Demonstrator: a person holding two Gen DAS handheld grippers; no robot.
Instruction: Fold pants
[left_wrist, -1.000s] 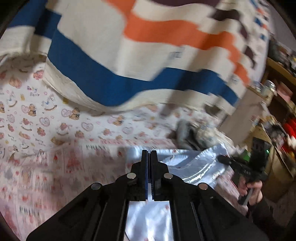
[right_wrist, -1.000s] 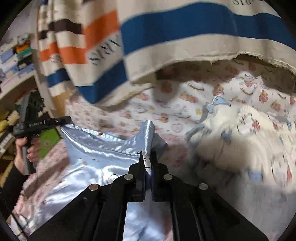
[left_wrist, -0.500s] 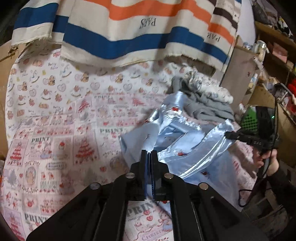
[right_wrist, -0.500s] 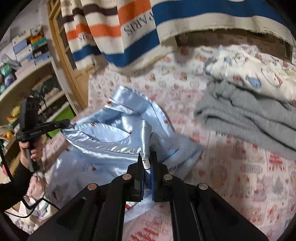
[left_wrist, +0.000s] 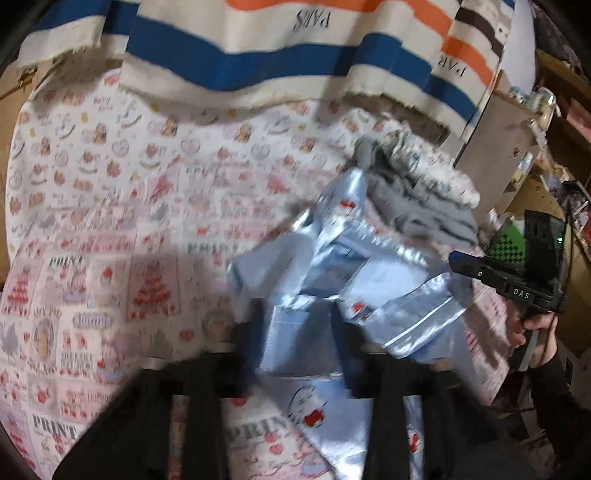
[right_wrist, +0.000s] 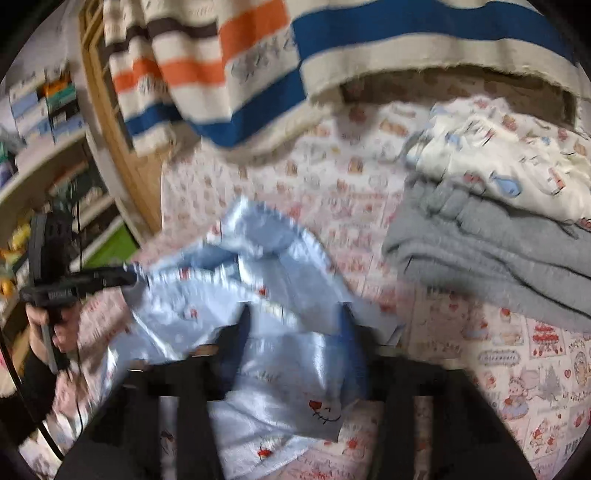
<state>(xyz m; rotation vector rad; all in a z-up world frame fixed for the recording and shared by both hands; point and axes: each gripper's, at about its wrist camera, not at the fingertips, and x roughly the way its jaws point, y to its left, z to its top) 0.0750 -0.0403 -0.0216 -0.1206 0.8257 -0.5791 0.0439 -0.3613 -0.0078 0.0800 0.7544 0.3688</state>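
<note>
Both grippers' fingers spread wide, holding nothing; pants (left_wrist: 332, 280) crumpled on bed (left_wrist: 110, 229), just beyond left gripper (left_wrist: 295, 332) and right gripper (right_wrist: 295, 328), heap running near-left to far-right

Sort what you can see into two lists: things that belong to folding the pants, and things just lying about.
Belongs to the job:
light blue satin pants
left gripper
right gripper

Just lying about:
grey folded garment
white printed garment
striped blanket
</note>
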